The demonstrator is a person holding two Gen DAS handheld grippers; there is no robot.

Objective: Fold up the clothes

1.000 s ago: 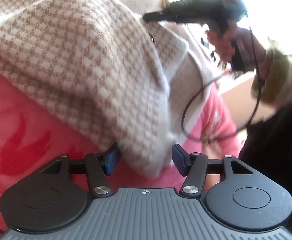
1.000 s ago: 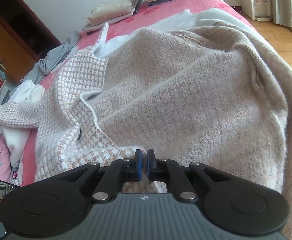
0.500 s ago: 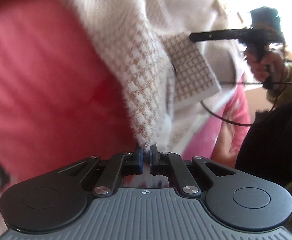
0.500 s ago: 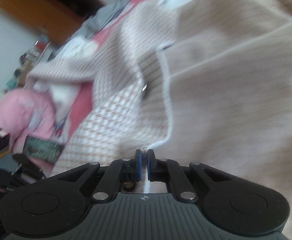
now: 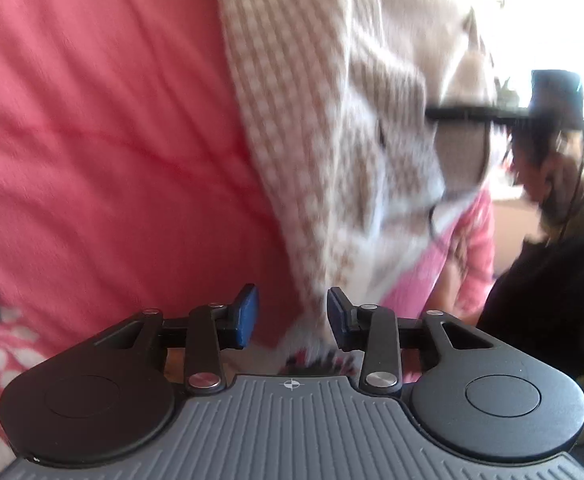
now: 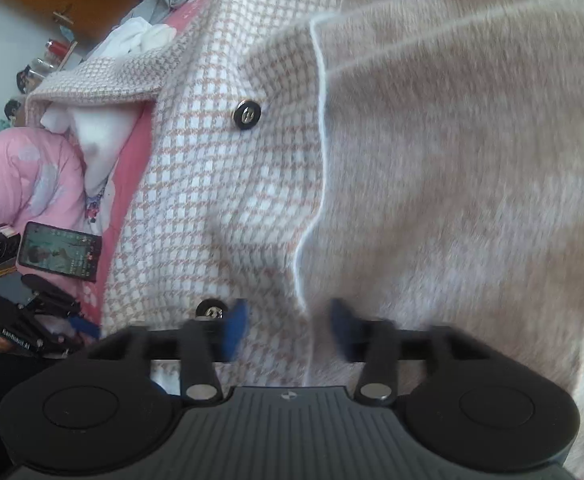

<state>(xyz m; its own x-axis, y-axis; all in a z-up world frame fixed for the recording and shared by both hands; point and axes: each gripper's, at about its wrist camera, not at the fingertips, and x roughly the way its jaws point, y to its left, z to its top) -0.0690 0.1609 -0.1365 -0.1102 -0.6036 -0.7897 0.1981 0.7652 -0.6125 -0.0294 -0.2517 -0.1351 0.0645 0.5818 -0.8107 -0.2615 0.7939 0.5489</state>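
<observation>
The left gripper is opening; a blurred checked edge of the coat hangs between its jaws, unpinched. The right gripper is opening too, motion-smeared, the coat's white seam just ahead between its jaws. A button sits half-hidden behind its left finger.

A checked beige-and-white garment lies draped across a red bedcover, its fuzzy lower edge trailing between the blue pads of the left hand-held gripper, whose jaws are opening. At right, blurred against bright light, a hand grips the right hand-held gripper at the garment's far edge.
</observation>
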